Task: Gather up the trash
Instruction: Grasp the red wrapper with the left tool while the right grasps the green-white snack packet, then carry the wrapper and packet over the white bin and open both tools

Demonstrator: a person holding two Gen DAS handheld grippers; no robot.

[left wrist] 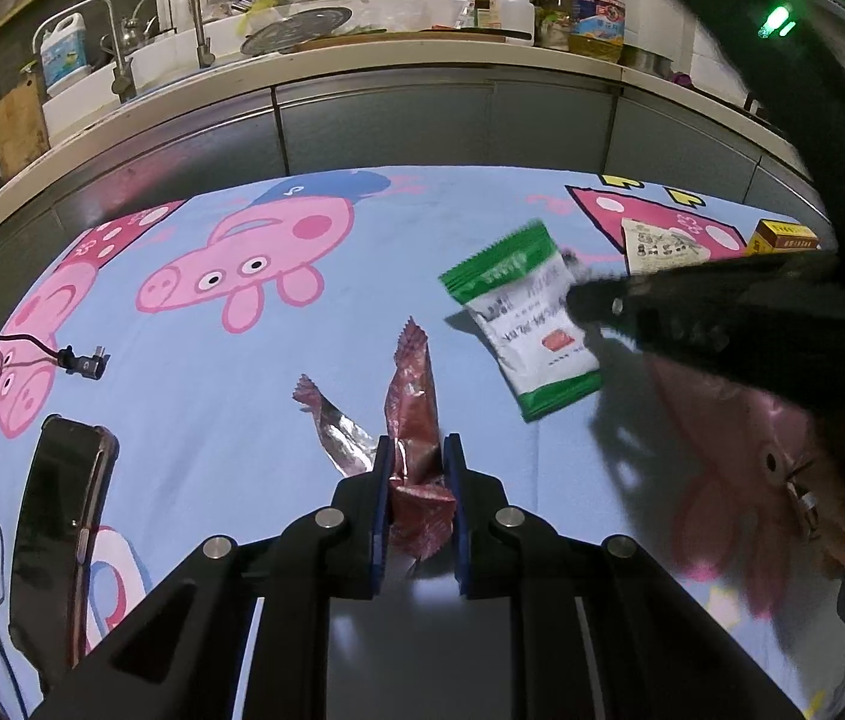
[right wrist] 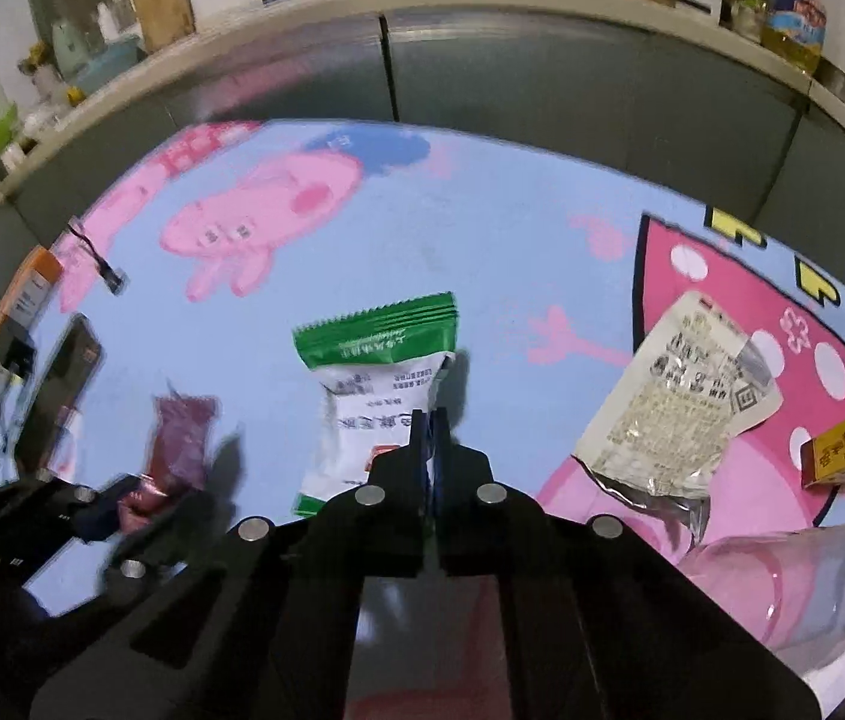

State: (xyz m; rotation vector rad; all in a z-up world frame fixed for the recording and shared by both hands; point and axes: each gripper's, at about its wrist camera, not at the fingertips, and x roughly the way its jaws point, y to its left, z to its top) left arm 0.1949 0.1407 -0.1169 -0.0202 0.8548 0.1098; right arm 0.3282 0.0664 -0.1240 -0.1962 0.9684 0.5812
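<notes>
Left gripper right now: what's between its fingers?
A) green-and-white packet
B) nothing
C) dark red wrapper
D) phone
C: in the left wrist view the left gripper has its blue pads pressed on the crumpled dark red wrapper, while the green-and-white packet sits at the right gripper.

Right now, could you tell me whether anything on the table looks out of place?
Yes: a phone and a charger cable lie among the trash on the cartoon cloth, near a torn wrapper scrap. They are not litter.
</notes>
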